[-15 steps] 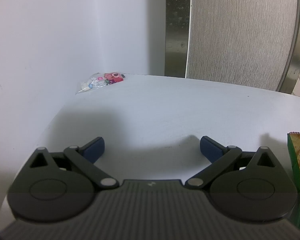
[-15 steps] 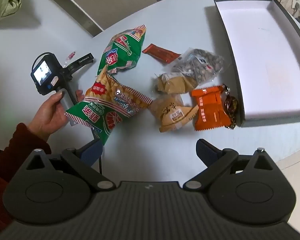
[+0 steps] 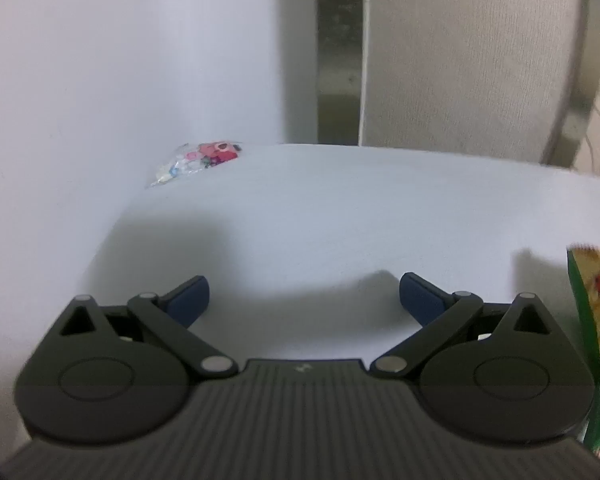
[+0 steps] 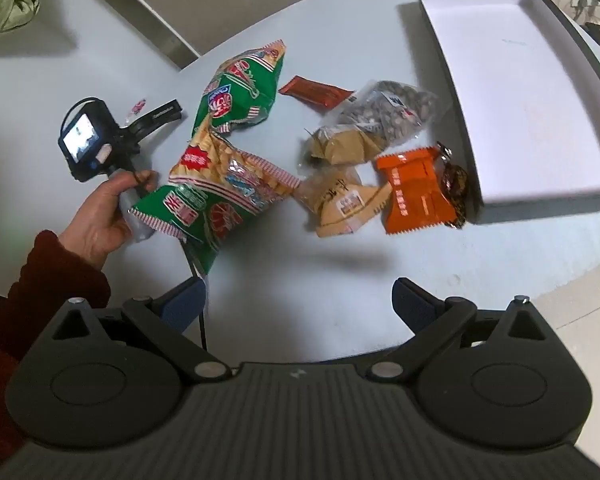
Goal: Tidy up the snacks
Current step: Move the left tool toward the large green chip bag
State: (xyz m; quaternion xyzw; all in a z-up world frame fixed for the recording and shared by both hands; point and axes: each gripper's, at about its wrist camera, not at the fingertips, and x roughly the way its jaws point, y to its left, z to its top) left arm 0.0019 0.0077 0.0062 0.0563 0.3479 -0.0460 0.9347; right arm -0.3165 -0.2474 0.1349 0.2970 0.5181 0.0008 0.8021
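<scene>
My right tool (image 4: 296,304) has its jaws wide apart with nothing between them, hanging over the white worktop (image 4: 340,272). The snack pile lies ahead of it: green rice-cracker bags (image 4: 228,152) ahead-left, tan pastry packs (image 4: 342,204) and orange packet (image 4: 416,192) straight ahead, open grey box (image 4: 520,92) far right. My left tool (image 3: 304,300) is also spread, empty, with a green bag edge (image 3: 596,320) just right of it.

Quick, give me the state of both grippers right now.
Left gripper: open, nothing between its fingers.
Right gripper: open, holding nothing, above the table.
</scene>
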